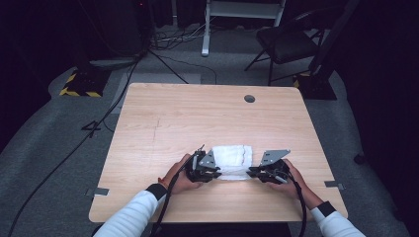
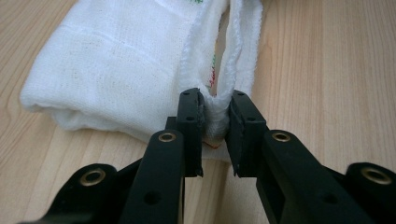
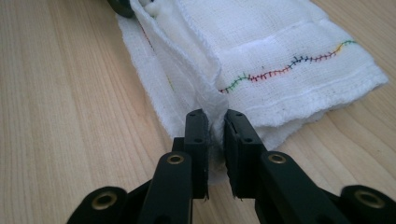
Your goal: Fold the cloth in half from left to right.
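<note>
White cloth point(image 2: 116, 60) between left gripper point(image 2: 215, 116) jaws is soft, loosely woven gauze with rough stitched hems; both it and right gripper point(image 3: 215, 126) are matt black plastic with brass-look rivets; table point(image 3: 70, 116) beneath is smooth pale wood-grain.

Both forearms enter from below in white sleeves. The left tool point(image 1: 211, 169) and right tool point(image 1: 254, 172) lie low and level, tips turned toward each other, each with its jaws nearly closed, pinching white fabric.
</note>
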